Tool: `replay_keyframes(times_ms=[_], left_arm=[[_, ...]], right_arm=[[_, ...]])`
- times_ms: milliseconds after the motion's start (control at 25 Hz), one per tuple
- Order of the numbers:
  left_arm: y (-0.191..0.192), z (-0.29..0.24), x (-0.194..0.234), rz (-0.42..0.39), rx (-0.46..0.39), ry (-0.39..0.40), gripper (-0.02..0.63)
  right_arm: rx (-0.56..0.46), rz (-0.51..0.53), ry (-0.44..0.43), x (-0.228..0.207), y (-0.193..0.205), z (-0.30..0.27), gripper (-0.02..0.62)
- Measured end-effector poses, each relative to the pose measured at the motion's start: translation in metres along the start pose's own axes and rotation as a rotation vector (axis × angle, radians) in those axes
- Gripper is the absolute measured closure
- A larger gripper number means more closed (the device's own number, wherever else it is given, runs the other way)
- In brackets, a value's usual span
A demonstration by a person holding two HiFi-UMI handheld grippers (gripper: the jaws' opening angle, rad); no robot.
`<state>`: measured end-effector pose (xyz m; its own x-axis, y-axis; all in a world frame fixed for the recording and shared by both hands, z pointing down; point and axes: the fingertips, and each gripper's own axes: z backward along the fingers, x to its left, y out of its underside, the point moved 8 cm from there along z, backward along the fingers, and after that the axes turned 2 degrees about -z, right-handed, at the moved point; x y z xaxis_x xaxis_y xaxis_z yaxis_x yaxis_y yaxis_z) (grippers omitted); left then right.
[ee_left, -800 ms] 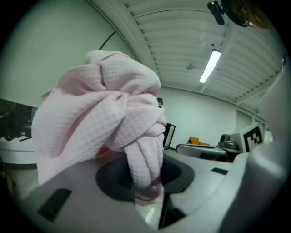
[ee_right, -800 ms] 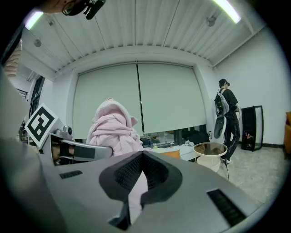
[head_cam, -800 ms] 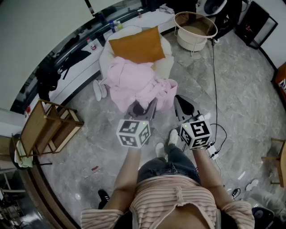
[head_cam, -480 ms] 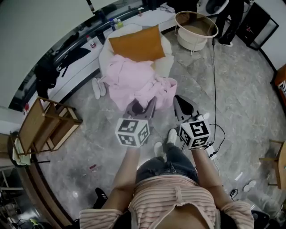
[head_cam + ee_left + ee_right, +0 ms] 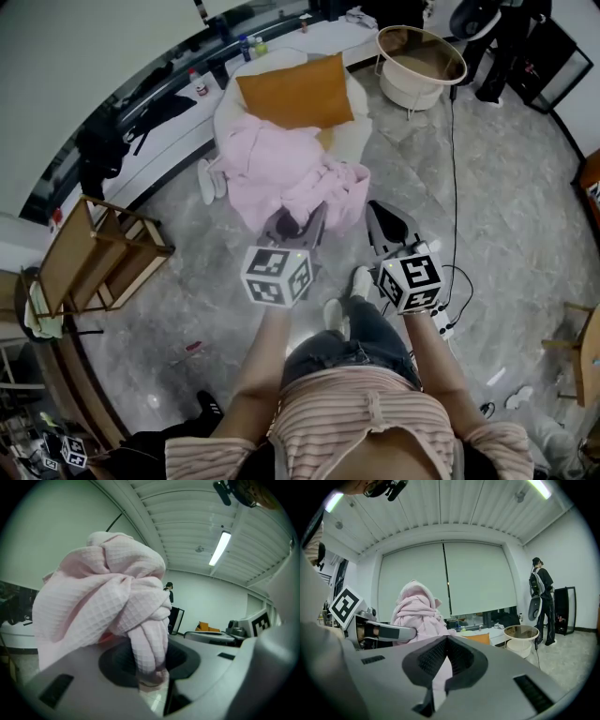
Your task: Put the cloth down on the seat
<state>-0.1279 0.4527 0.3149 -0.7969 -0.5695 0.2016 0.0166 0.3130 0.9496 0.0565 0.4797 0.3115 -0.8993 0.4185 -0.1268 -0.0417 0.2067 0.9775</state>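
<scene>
Seat [image 5: 228, 105]: a pale round chair, mostly covered. Only its left rim and a strip on the right show in the head view, and its base is out of sight.

Cloth [image 5: 281, 173]: pink waffle fabric heaped across the seat's front half, with its lower edge spilling over the front toward the floor. It overlaps the foot of the orange cushion [image 5: 295, 91], which leans at the seat's back. In the left gripper view the bunched cloth fills the left and centre of the frame and hides the seat entirely.

Left gripper [image 5: 300, 223]: jaws clamped on a rolled fold of the cloth, which is pinched between the pads (confirmed in its own view).

Right gripper [image 5: 378, 211]: just beside the cloth's right edge, with the jaws drawn together at the tips. Its own view shows a pale strip in the slit below the tips. Whether that strip is pinched cloth or something behind the jaws cannot be determined.
</scene>
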Motion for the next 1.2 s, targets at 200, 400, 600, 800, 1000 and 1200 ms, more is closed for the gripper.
replay_keyframes(times_ms=[200, 400, 600, 800, 1000, 1200], left_arm=[[-0.003, -0.009, 0.01, -0.008, 0.005, -0.006, 0.485], [-0.007, -0.023, 0.02, 0.002, 0.011, -0.019, 0.485], [-0.013, -0.052, 0.031, 0.016, 0.017, -0.041, 0.485], [-0.019, -0.093, 0.045, 0.026, 0.03, -0.063, 0.485], [-0.043, -0.152, 0.059, 0.051, 0.035, -0.093, 0.485], [-0.049, -0.192, 0.068, 0.035, 0.025, -0.122, 0.485]], right_arm=[[0.018, -0.007, -0.02, -0.005, 0.001, -0.015, 0.588], [0.013, -0.043, -0.018, -0.021, -0.002, -0.03, 0.588], [0.002, -0.094, 0.0, -0.053, -0.008, -0.05, 0.588], [0.024, -0.133, 0.002, -0.09, -0.008, -0.079, 0.587], [0.056, -0.144, -0.013, -0.143, -0.023, -0.12, 0.586], [0.065, -0.148, -0.028, -0.181, -0.021, -0.149, 0.588]])
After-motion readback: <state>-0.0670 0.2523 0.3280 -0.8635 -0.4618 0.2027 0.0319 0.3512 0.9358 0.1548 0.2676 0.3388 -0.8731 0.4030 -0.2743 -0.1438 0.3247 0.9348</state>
